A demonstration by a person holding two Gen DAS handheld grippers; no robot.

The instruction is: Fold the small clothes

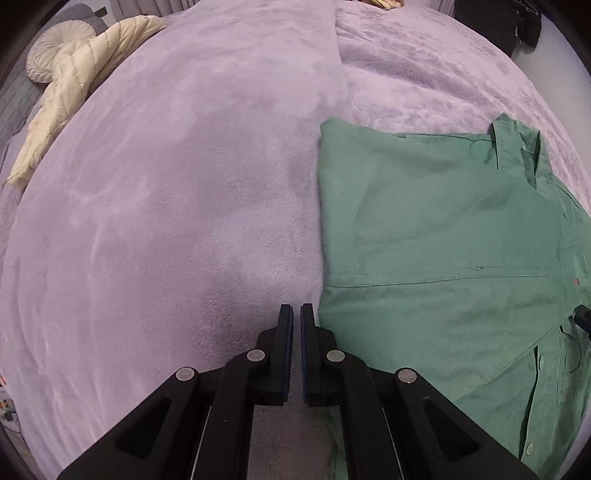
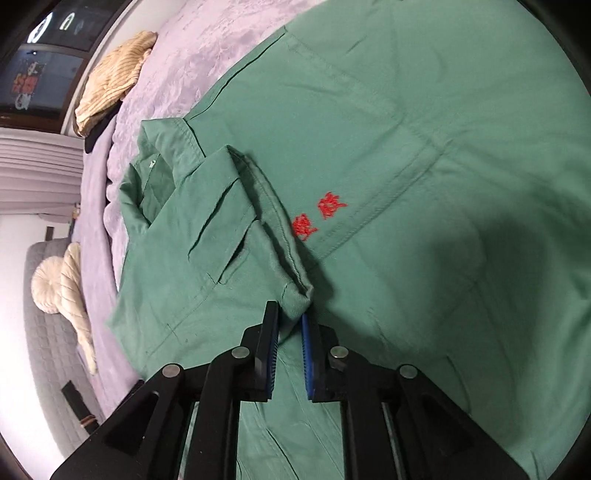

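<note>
A green button-up shirt [image 1: 443, 236] lies partly folded on a lilac blanket [image 1: 166, 221], collar at the far right. My left gripper [image 1: 296, 312] is shut and empty, just left of the shirt's near edge, over the blanket. In the right wrist view the shirt [image 2: 424, 129] fills the frame, with red embroidered characters [image 2: 319, 218] on its chest. My right gripper [image 2: 290, 314] is shut on a bunched fold of the shirt's front edge, which rises between the blue pads. The right gripper's tip [image 1: 583, 317] shows at the right edge of the left wrist view.
A cream quilted jacket [image 1: 74, 92] and a round cream cushion [image 1: 55, 48] lie at the bed's far left. A tan corduroy garment [image 2: 114, 77] lies beyond the collar. A grey sofa [image 2: 48, 325] stands past the bed edge. Dark clothes [image 1: 498, 22] hang at the far right.
</note>
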